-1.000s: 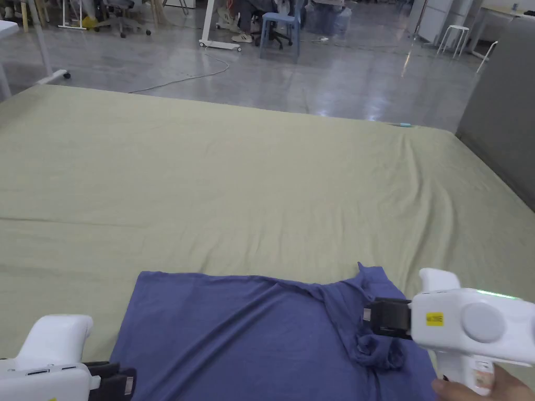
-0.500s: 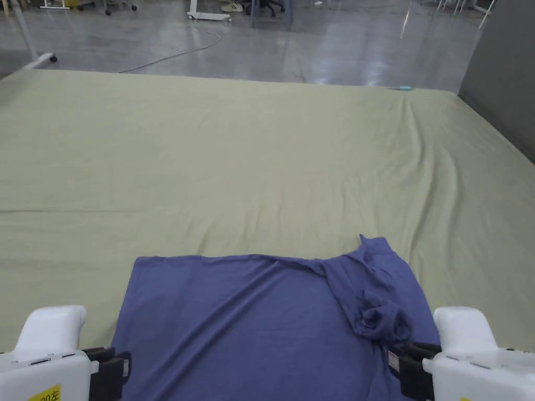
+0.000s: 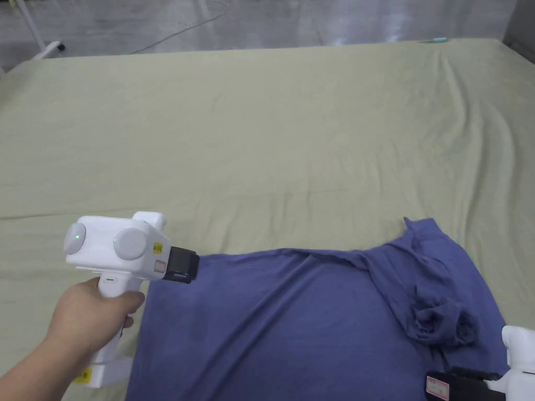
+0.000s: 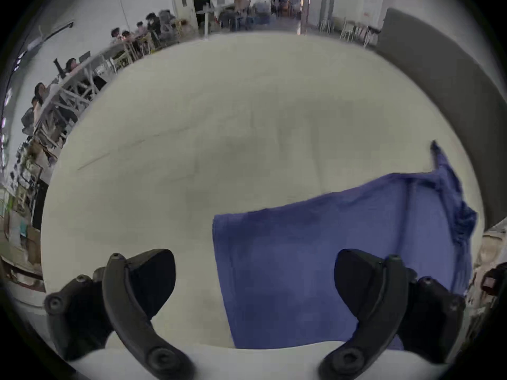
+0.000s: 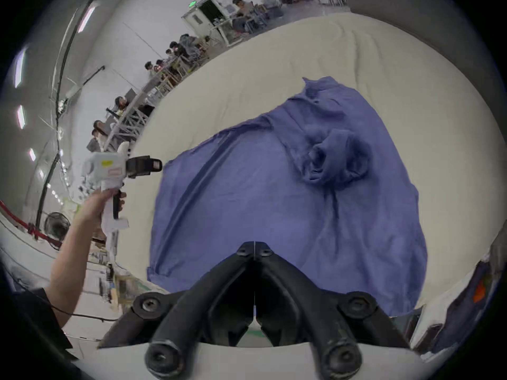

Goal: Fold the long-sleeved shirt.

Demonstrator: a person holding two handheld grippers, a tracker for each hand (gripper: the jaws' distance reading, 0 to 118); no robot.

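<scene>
Olive sheet [image 3: 261, 146] | grey floor [image 3: 292, 21] | left tongs [image 4: 253, 279] apart | right tongs [image 5: 254, 251] together

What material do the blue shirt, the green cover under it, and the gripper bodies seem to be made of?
Blue shirt: soft thin knit, probably cotton jersey; matte, limp, falling in soft folds.
Green cover: woven sheet-like cloth, matte, with long shallow wrinkles.
Left gripper: the body looks like hard white plastic, smooth and slightly glossy; its black fingers look like matte plastic or rubber, I cannot tell which.

The right gripper [image 3: 444, 385] is cut by the head view's lower edge. Beside it, the shirt [image 3: 292, 329] also runs off this edge.
</scene>
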